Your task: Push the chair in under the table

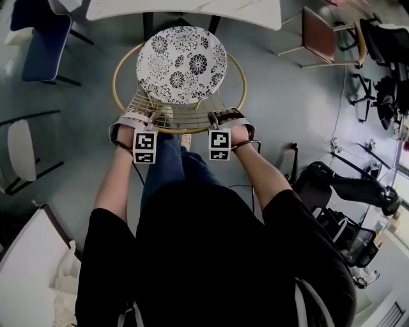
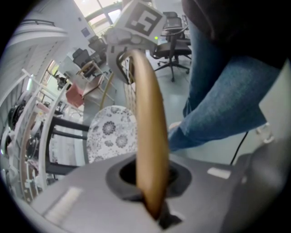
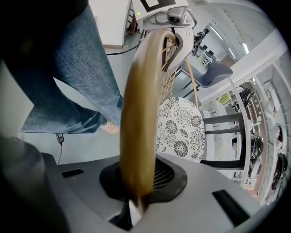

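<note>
The chair has a round flower-patterned seat [image 1: 182, 64], a wire back and a golden hoop rim [image 1: 192, 129]. It stands just in front of the white table [image 1: 185, 11], the seat's far edge near the table's edge. My left gripper [image 1: 148, 121] is shut on the rim at the back left, my right gripper [image 1: 220, 120] on the rim at the back right. In the left gripper view the rim [image 2: 148, 136] runs up out of the jaws towards the right gripper [image 2: 136, 27]. The right gripper view shows the rim [image 3: 138, 136] clamped likewise, with the seat [image 3: 179, 129] below.
A blue chair [image 1: 38, 35] and a white chair [image 1: 22, 150] stand at the left, a brown chair [image 1: 319, 35] at the upper right, black office chairs [image 1: 345, 191] at the right. A second white table [image 1: 25, 281] is at the lower left. The person's legs stand right behind the chair.
</note>
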A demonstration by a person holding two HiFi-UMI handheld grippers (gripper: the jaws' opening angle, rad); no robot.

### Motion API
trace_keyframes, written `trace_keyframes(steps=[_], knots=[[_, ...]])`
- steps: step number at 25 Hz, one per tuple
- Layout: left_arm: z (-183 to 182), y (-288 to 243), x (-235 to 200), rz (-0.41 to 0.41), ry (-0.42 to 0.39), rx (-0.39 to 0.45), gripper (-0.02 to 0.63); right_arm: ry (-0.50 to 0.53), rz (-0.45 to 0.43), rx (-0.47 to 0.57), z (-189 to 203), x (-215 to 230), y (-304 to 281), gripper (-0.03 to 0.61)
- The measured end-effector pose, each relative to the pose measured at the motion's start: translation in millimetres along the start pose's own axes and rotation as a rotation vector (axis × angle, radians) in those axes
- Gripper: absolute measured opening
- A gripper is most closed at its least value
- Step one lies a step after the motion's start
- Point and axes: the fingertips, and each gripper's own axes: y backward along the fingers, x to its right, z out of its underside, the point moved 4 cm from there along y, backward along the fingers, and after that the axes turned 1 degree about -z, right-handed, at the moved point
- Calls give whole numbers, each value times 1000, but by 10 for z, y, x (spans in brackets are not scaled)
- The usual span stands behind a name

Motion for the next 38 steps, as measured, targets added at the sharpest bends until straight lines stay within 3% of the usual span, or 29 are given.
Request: trace_keyframes(steps=[19,31,36,38], knots=[[19,-81,22,-21,23,-20,35,2,-4,-26,4,-2,-79,40],[-33,-86,22,-13,4,35,31,12,3,-24,45,3,-103,40],[-47,-85,48,-3,11,60,38,-32,-67,-27,42,-37,-108,44],[-45,-93,69,24,19,72,44,-71,-83,-31,37,-35,-102,80]])
